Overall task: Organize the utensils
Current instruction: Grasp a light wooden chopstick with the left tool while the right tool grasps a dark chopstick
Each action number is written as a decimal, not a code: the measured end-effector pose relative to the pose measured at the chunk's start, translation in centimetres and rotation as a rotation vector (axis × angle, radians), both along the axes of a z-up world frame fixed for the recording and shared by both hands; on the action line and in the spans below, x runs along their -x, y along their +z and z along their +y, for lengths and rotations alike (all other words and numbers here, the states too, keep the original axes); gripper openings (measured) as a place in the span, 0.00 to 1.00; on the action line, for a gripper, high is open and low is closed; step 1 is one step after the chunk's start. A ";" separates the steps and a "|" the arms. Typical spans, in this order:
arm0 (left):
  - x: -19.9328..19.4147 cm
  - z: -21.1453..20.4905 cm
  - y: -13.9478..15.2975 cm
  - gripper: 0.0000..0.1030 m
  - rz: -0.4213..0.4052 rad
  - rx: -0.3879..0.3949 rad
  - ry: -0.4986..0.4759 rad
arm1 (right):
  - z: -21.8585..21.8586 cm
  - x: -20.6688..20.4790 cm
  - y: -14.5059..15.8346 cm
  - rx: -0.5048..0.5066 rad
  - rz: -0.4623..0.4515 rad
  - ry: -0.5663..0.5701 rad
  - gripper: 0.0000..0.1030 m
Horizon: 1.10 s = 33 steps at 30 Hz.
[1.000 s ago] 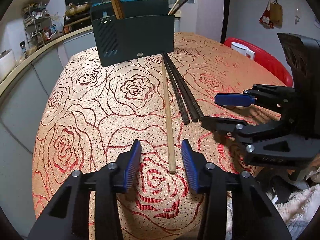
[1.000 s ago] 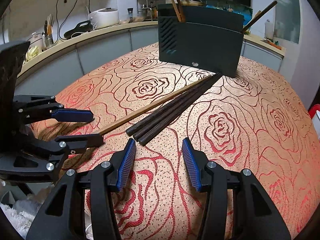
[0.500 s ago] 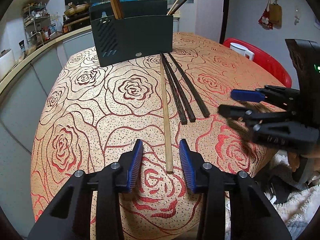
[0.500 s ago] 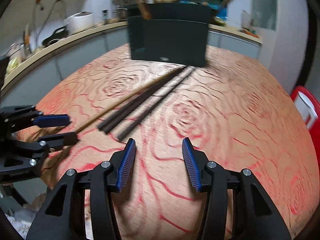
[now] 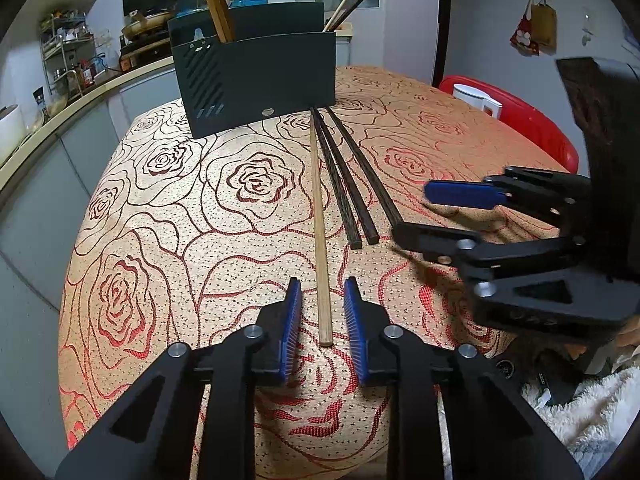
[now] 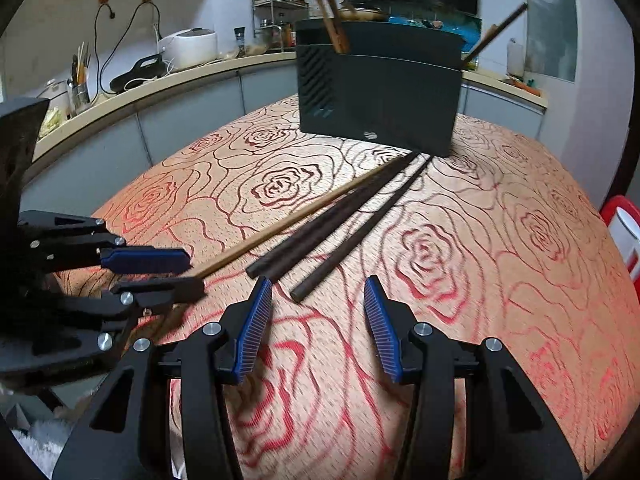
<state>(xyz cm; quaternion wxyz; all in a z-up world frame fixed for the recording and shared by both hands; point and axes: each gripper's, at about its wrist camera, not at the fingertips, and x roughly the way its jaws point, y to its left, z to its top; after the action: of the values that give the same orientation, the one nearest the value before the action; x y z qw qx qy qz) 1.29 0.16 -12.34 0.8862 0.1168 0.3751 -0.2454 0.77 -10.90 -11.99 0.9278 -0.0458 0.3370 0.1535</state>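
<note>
While the left gripper [image 5: 322, 312] has just been closing around the pale chopstick [image 5: 320, 216] at lower centre, its pads do not yet touch. Keep it centred before lifting. The right gripper [image 6: 318, 308] hangs open, empty.

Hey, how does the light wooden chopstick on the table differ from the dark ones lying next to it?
The light chopstick is pale tan and reaches nearer the table edge; the dark chopsticks are blackish brown and end shorter. The light one lies between the left gripper jaws, which have been closing; the dark ones lie outside them. All lie flat.
</note>
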 end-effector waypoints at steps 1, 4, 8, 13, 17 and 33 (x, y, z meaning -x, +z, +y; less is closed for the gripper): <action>0.0 0.0 0.0 0.18 0.001 0.001 -0.002 | 0.2 -0.2 -0.1 0.003 -0.001 0.000 0.46; 0.1 0.1 0.0 0.16 0.000 0.001 -0.005 | 0.6 -0.6 -0.4 0.022 0.009 -0.024 0.44; 0.1 0.1 0.0 0.14 0.001 0.005 -0.007 | -0.4 -0.2 -0.3 0.030 0.011 -0.047 0.36; 0.0 0.1 0.1 0.14 0.002 0.007 -0.006 | -2.7 0.4 -0.3 0.033 0.026 -0.125 0.25; 0.1 0.2 0.1 0.14 0.001 0.009 -0.007 | -3.9 0.7 -0.3 0.012 0.030 -0.174 0.21; 0.2 0.0 0.0 0.07 -0.014 0.018 -0.005 | -3.4 0.0 -0.8 -0.019 -0.027 -0.140 0.13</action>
<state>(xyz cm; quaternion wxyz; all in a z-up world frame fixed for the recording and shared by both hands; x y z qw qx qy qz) 1.05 0.15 -12.37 0.8891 0.1114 0.3665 -0.2504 0.74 -14.34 -12.77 0.9410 -0.0152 0.3255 0.0908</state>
